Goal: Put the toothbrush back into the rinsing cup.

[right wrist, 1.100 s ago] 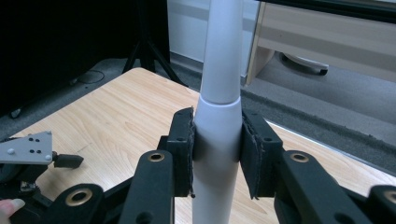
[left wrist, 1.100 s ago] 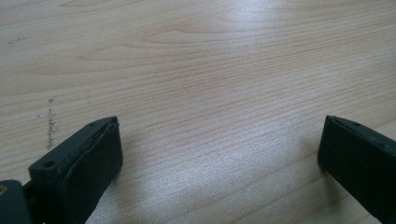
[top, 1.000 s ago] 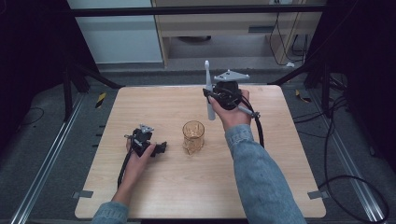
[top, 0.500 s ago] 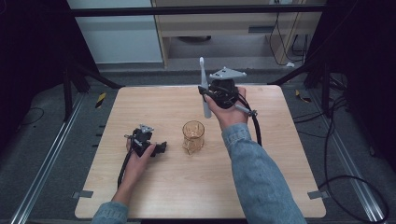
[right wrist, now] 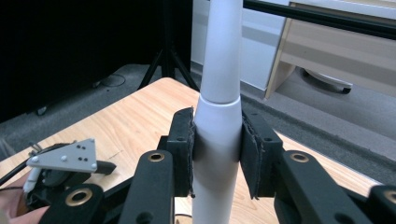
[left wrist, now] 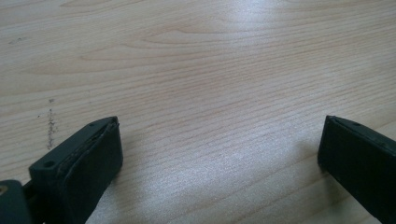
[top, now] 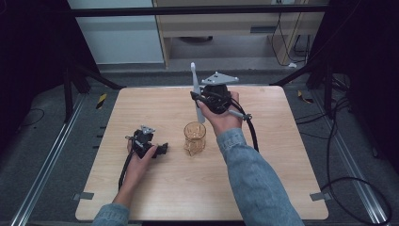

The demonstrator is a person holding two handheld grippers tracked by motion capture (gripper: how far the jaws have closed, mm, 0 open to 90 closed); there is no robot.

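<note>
Item: toothbrush (right wrist: 217, 121), upright, clamped in my right fingers (right wrist: 181, 149) just behind the cup (top: 194, 136). Left fingers (left wrist: 88, 163) wide, empty. Next: lower it into cup.

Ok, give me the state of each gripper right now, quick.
Left gripper: open, nothing between the jaws, low over the wooden table.
Right gripper: shut on the white electric toothbrush, held upright above the table.

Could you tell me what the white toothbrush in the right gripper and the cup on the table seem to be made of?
The toothbrush looks like smooth white plastic with a matt sheen, in two sections joined at a visible seam. The cup appears to be clear amber-tinted plastic or glass: the wooden table shows through it; which one I cannot tell.
</note>
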